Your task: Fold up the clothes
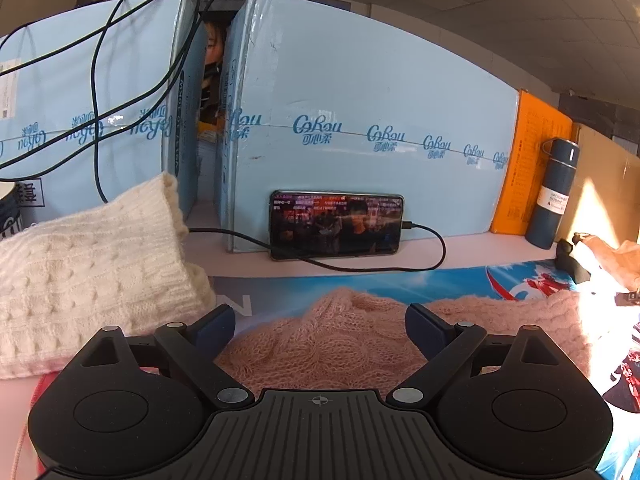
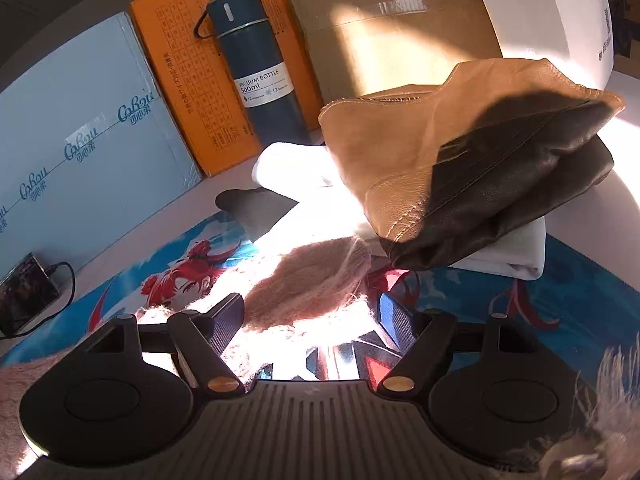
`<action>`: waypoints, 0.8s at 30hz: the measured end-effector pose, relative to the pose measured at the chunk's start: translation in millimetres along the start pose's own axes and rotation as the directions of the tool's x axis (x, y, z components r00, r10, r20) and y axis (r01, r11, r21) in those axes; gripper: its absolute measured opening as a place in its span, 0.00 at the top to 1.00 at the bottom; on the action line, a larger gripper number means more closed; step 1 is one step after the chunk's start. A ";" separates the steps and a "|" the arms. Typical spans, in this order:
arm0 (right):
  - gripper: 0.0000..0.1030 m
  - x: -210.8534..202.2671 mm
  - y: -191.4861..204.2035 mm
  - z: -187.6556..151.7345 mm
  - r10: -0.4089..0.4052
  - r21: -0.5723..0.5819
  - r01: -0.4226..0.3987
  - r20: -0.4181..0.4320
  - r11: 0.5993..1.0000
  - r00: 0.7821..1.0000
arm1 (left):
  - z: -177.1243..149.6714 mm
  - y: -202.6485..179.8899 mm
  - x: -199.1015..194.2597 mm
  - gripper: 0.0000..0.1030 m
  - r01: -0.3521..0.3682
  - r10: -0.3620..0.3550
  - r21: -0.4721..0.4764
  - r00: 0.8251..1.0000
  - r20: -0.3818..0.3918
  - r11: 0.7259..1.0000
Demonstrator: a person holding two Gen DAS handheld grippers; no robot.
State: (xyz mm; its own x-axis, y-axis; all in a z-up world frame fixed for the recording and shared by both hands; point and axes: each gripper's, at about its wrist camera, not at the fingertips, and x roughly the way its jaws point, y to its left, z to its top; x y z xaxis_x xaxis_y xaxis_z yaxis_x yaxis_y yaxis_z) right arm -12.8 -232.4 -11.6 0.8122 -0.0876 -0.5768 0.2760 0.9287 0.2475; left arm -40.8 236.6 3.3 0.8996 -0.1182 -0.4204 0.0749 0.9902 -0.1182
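Two grippers work on one pink sweater [image 1: 332,344] that lies on the bench [image 1: 480,248], on top of a blue picture mat [image 1: 460,280].

From the left wrist, the left gripper [image 1: 319,322] has its fingers [image 1: 214,322] wide apart. The pink sweater lies flat under and between them, and the pads do not pinch it. A folded cream sweater [image 1: 88,256] sits just beside the left finger. Ahead of the fingers, a phone [image 1: 336,224] leans on a blue box [image 1: 360,120], and its black cable [image 1: 400,264] loops along the bench near the far edge of the pink sweater.

From the right wrist, the right gripper [image 2: 312,316] also has its fingers [image 2: 228,322] spread wide. A pink sleeve end [image 2: 304,284] lies between them and a bit ahead, loose on the mat. The pads do not press on it, so it holds nothing. Ahead and to the right of the fingers sits a pile with a brown leather piece [image 2: 460,168] on white cloth [image 2: 516,252]. A blue bottle [image 2: 260,72] stands far ahead.

What could go wrong? The knit is fluffy, so its loose threads might snag on a finger and pull the fold crooked. If the sweater slides forward, it might catch the cable and tip the phone. The sleeve is close to the pile, so a wide swing might bump it.
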 end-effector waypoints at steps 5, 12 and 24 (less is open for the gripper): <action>0.59 1.8 26.6 -10.3 -0.013 -0.177 0.014 0.002 0.984 1.000 | -0.8 -0.3 2.8 0.08 0.002 -0.002 0.003 1.000 -0.016 1.000; 0.80 -34.6 32.5 -21.7 0.064 -0.185 -0.044 0.103 0.982 0.993 | -0.8 1.2 2.7 0.08 0.005 -0.005 -0.006 1.000 -0.015 1.000; 0.80 -103.0 -34.9 -18.8 -0.129 -0.040 0.146 0.291 0.988 0.948 | -0.4 -1.7 -4.5 0.08 0.123 -0.123 -0.023 0.992 -0.002 0.992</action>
State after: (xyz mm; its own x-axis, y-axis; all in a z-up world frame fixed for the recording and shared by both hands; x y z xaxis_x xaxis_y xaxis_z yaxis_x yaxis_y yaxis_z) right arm -115.7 -249.0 24.5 0.8840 -0.3073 -0.3523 0.3711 0.9196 0.1291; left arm -45.2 235.4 5.1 0.8828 -0.2390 -0.4044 0.1749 0.9662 -0.1894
